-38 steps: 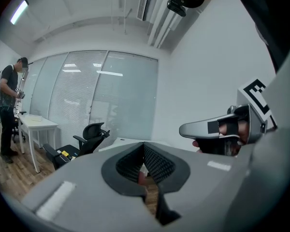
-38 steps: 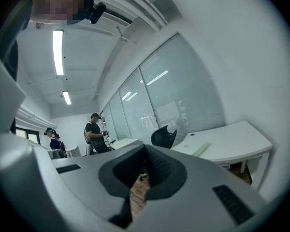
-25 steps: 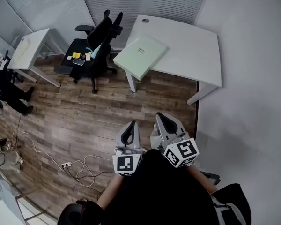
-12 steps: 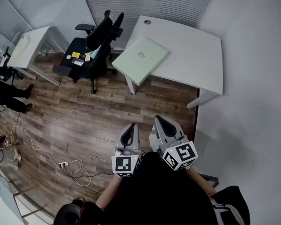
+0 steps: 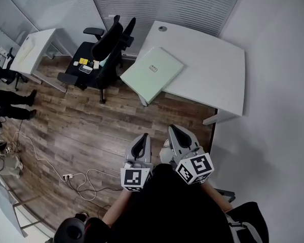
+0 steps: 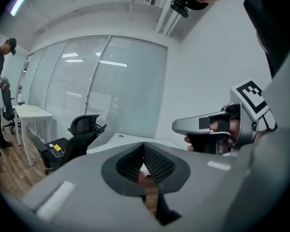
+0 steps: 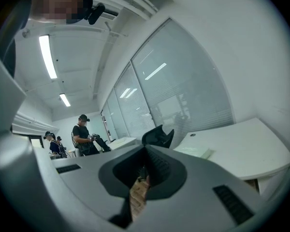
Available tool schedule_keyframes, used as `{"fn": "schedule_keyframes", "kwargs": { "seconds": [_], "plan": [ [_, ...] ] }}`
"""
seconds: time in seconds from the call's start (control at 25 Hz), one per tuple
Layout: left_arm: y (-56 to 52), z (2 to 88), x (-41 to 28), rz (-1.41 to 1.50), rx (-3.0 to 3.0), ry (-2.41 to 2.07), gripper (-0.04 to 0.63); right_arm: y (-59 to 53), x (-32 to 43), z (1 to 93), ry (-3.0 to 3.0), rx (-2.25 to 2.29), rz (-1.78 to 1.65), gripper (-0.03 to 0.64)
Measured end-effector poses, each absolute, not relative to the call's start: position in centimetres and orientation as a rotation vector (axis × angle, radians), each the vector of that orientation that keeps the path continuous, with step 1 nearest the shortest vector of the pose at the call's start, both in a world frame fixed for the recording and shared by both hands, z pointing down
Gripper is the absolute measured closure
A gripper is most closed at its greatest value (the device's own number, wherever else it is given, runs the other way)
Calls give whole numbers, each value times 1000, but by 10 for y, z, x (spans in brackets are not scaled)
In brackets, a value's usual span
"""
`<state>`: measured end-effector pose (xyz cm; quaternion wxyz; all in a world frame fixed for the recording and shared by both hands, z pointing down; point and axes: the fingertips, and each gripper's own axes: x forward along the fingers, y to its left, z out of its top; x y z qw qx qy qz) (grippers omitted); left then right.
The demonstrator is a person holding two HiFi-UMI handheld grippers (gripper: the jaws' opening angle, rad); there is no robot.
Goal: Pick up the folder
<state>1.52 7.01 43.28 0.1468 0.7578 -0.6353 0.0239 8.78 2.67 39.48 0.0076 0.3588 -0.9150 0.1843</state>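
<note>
A pale green folder lies on a white desk at the far side of the room. Its near left part hangs past the desk's edge, near a black office chair on the left. Because of that overhang, a clumsy nudge could tip or slide the folder onto the wood floor. The 2 hands hold the left gripper and the right gripper side by side close to the body. They point roughly level toward the desk, well apart from the folder. Both claws are pinched together with nothing between them.
</note>
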Motion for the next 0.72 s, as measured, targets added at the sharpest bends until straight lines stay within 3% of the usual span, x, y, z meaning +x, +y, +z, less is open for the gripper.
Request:
{"fn": "schedule_keyframes", "kwargs": {
  "seconds": [0.72],
  "plan": [
    [-13,469,-7,-292,1814,-1694,591,-42,80,380,-2900,879,500,615]
  ]
}}
